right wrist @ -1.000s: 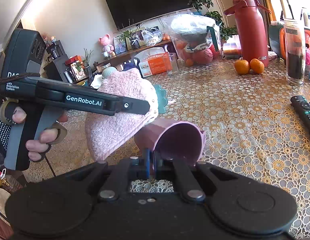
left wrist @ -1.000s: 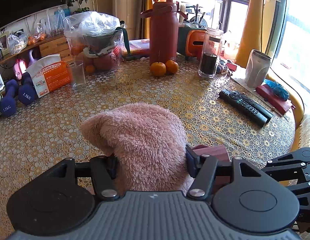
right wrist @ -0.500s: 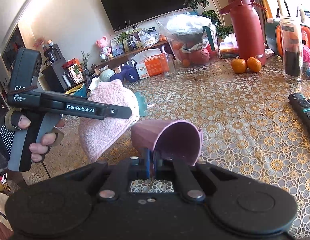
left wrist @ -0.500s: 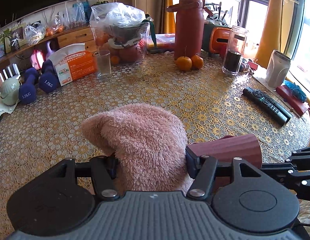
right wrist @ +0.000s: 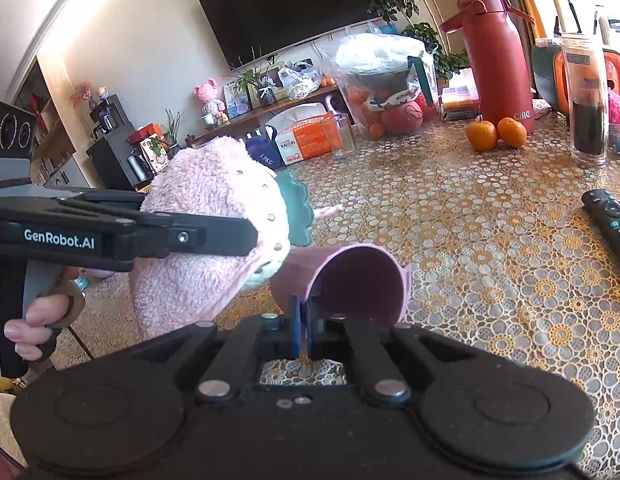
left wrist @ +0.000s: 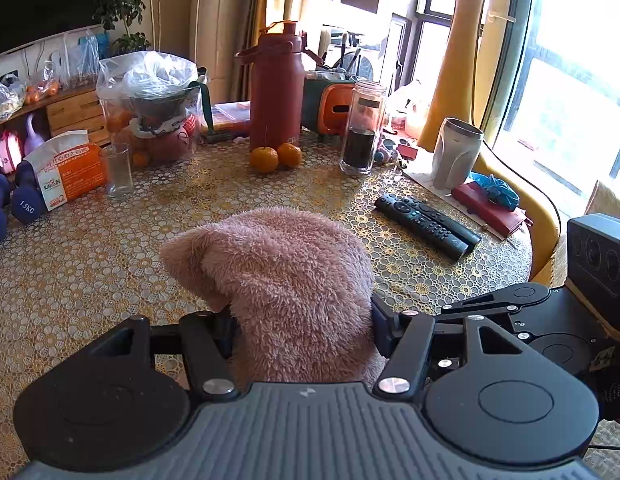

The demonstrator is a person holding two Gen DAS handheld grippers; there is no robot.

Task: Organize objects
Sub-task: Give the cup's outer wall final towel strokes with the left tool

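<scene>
My left gripper [left wrist: 301, 328] is shut on a fluffy pink plush cloth [left wrist: 285, 284] and holds it above the table; the cloth hides the fingertips. The same cloth [right wrist: 213, 236] and left gripper [right wrist: 213, 236] show at the left of the right wrist view. My right gripper [right wrist: 303, 324] is shut on the rim of a mauve plastic cup [right wrist: 350, 280], held on its side with the mouth toward the camera, just right of the cloth. The cup is hidden in the left wrist view.
The round table [left wrist: 89, 264] has a gold lace cover. On it stand a red flask [left wrist: 275, 88], two oranges [left wrist: 275, 157], a glass jar [left wrist: 362, 128], remotes [left wrist: 426, 226], a grey tumbler [left wrist: 456, 154], a drinking glass [left wrist: 117, 170], a bagged bowl of fruit [left wrist: 149, 108] and dumbbells [left wrist: 13, 204].
Both grippers have shifted; the left wrist view has swung right, and the cup has dropped out of it. In the right wrist view the cloth and cup have come closer together.
</scene>
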